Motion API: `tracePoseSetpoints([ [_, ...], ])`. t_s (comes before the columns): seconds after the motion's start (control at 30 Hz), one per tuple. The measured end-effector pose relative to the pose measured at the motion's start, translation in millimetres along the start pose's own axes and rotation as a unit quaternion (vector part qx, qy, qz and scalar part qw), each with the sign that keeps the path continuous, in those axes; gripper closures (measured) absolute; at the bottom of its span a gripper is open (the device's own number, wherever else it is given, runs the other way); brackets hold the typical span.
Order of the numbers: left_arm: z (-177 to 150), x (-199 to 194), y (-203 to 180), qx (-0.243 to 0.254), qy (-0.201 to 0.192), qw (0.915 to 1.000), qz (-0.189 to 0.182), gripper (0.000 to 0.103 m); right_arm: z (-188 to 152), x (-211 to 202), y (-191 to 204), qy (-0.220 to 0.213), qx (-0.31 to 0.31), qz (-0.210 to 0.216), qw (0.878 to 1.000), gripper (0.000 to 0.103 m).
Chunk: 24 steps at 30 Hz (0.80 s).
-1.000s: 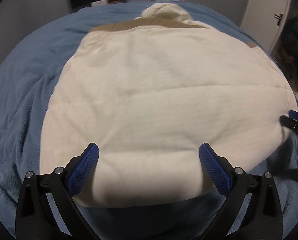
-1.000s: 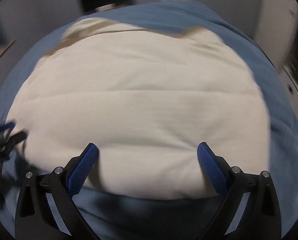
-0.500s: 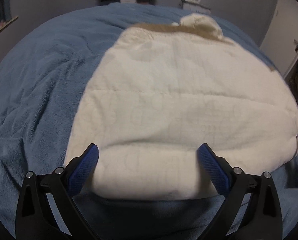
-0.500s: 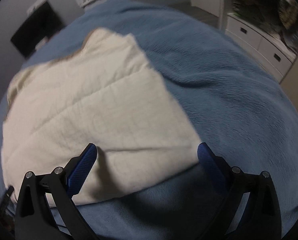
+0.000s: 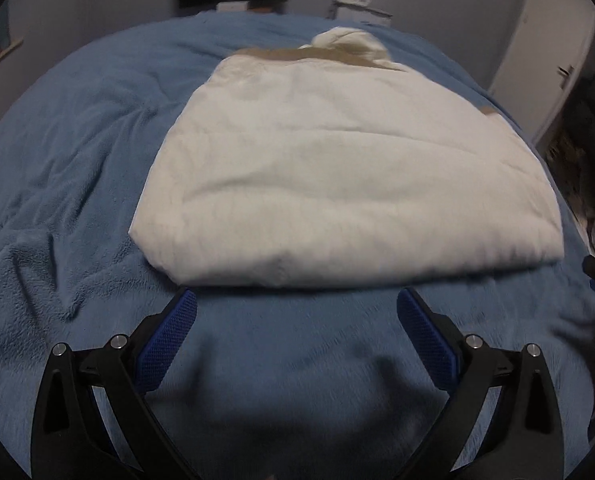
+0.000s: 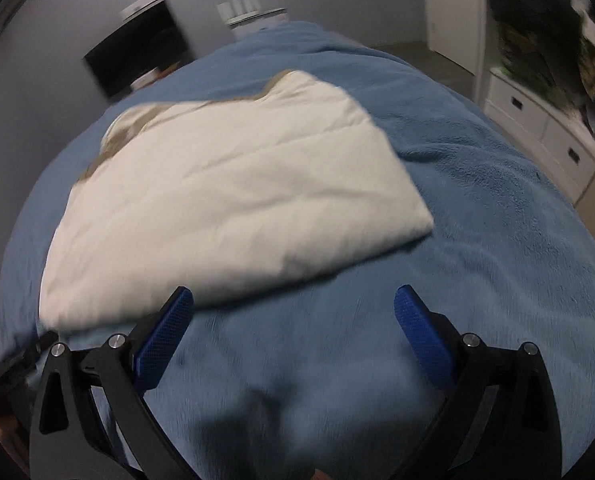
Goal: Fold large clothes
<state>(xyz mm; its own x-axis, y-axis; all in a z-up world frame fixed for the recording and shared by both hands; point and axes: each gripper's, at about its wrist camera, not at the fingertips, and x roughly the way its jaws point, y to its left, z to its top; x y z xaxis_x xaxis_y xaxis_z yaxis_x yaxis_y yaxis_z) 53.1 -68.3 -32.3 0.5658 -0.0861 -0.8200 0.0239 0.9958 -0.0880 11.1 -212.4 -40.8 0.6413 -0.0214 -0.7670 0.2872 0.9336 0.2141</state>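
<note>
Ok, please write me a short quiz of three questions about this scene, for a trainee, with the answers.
1. True or false: the left gripper is shut on the folded cream quilted garment.
2. What does the garment lie on?
A. a wooden floor
B. the blue fleece blanket
C. a white drawer unit
3. Fill in: at the garment's far edge a ___ coloured lining shows.

Key
1. False. Its jaws stand wide apart over the blanket, short of the garment's near edge. The right gripper is open too.
2. B
3. tan
</note>
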Motion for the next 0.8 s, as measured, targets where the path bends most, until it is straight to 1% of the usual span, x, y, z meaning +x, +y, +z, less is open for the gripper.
tracePoseSetpoints([
  [0.1,-16.5,-13.6,-9.0,0.025,-0.002,0.9997,0.001,0.006,-23.2,-16.2,11.2,-0.008,-0.039,-0.007,0.999,0.008],
  [0.17,-25.2,-19.4,-11.6,0.031,-0.004,0.9995,0.006,0.006,-38.6,-23.4,12.1,-0.005,-0.05,-0.007,0.999,0.008],
  [0.3,-40.7,-33.9,-16.6,0.041,-0.005,0.9991,0.0,0.006,-56.6,-33.9,19.9,-0.006,-0.073,-0.015,0.997,0.008],
  [0.33,-45.2,-37.6,-19.4,0.049,-0.007,0.9988,0.004,0.006,-61.8,-37.1,24.7,-0.009,-0.084,-0.019,0.996,0.008],
  [0.4,-51.0,-43.0,-25.0,0.064,-0.015,0.9976,0.023,0.006,-70.0,-41.0,33.7,-0.017,-0.103,-0.03,0.994,0.008],
  [0.53,-49.3,-37.1,-20.2,0.055,-0.014,0.9984,0.008,0.007,-68.1,-36.6,37.3,-0.021,-0.107,-0.032,0.993,0.008],
  [0.63,-49.4,-33.6,-20.5,0.052,-0.019,0.9984,0.014,0.007,-67.6,-31.4,40.4,-0.023,-0.113,-0.042,0.992,0.008],
  [0.8,-51.1,-36.7,-32.1,0.08,-0.042,0.9957,0.02,0.007,-67.9,-27.1,44.2,-0.021,-0.123,-0.048,0.991,0.008],
])
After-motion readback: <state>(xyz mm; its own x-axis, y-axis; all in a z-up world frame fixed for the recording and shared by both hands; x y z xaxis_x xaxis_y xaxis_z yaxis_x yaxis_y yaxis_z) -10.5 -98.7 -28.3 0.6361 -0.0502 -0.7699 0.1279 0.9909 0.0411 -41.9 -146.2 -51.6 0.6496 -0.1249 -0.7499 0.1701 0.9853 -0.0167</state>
